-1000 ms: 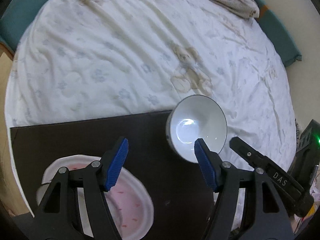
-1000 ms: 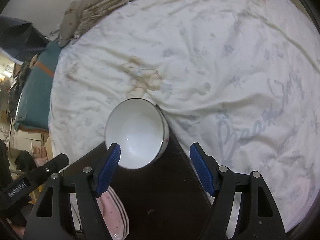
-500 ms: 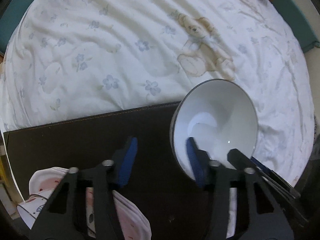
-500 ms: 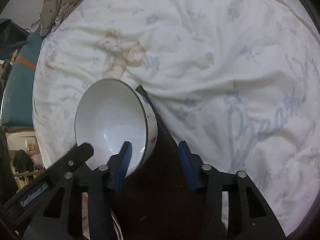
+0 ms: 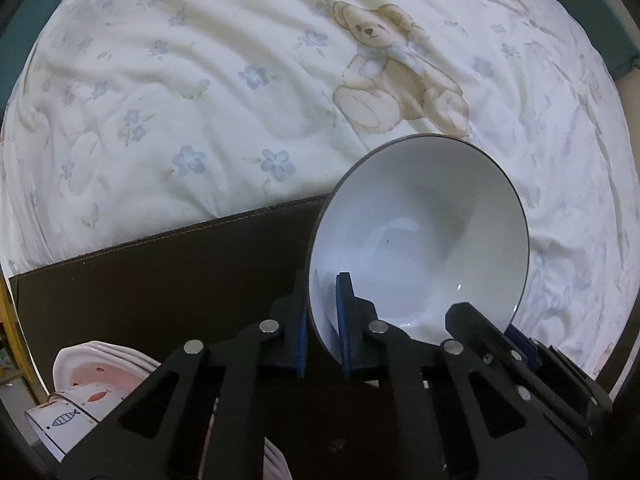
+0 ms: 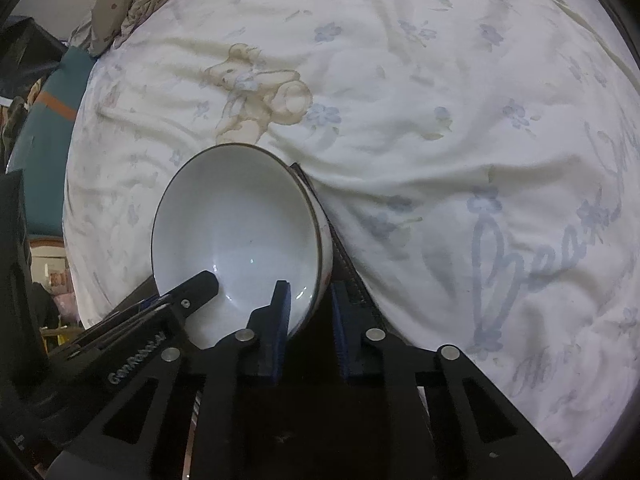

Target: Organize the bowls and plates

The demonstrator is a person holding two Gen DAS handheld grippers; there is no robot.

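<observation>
The round white bowl with a thin dark rim (image 5: pixel 420 240) is sitting at the far corner of the dark brown flat board (image 5: pixel 160 280), right where the board meets the bed cover. The left hand-held gripper (image 5: pixel 323 320) is pinching the bowl's near edge, one blue pad inside and one outside. The right hand-held gripper (image 6: pixel 308 320) is closing on the bowl's other side. One pad is inside the bowl and the rim is between the pads, but I cannot tell if both pads are pressing yet. The two tools are sitting close together at the bowl. A stack of pink and white plates (image 5: pixel 104 364) is lying at the board's near left corner, well apart from the bowl. A white cup with a little fish drawing (image 5: pixel 60 420) is sitting on them. The white bed cover with a teddy bear and blue flowers (image 5: pixel 200 100) is spreading out behind it all.
</observation>
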